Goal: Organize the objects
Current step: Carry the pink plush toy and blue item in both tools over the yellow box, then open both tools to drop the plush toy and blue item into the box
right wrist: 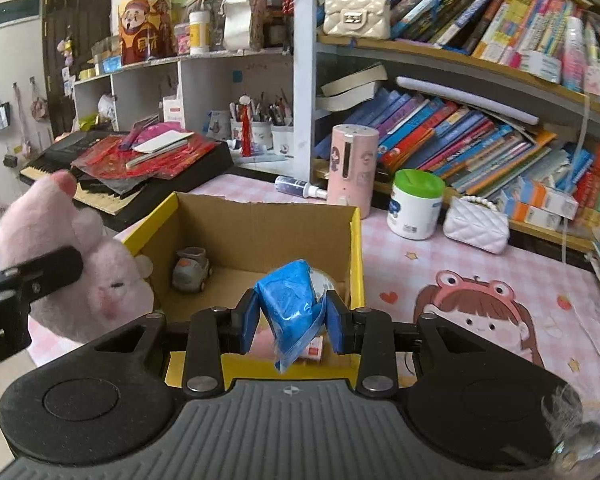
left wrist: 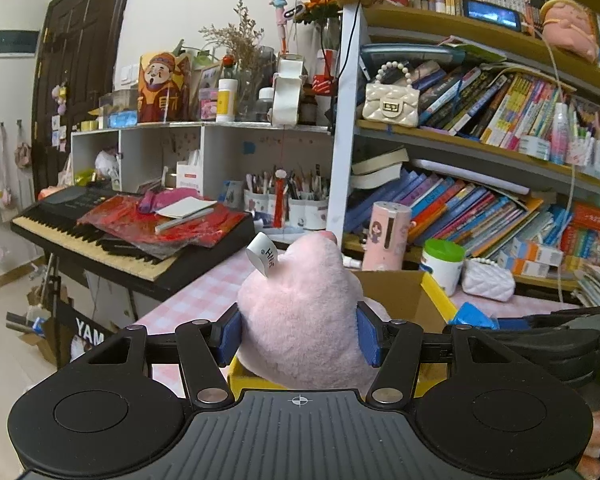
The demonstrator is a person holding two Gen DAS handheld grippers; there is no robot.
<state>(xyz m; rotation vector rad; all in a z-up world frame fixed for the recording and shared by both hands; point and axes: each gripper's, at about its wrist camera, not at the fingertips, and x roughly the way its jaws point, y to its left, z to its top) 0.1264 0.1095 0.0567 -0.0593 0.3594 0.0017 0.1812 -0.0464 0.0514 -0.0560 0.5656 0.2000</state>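
The left gripper (left wrist: 299,334) is clenched on a pink plush toy (left wrist: 300,320), its blue pads pressed into the fur on both sides, and holds it above the near left corner of a cardboard box (right wrist: 260,228) with yellow outer walls. A white tag (left wrist: 262,260) sticks out of the toy's upper side. The right gripper (right wrist: 294,320) grasps a blue packet (right wrist: 294,300) over the box's open top, near its front wall. Inside the box, a small grey toy car (right wrist: 191,270) sits on the bottom by the left wall. The box stands on the counter (right wrist: 400,264), covered in pink checked cloth. Beyond it stand a pink cylinder (right wrist: 352,168), a white jar with a green lid (right wrist: 414,204) and a white quilted purse (right wrist: 476,224), before a crowded bookshelf (right wrist: 460,128).
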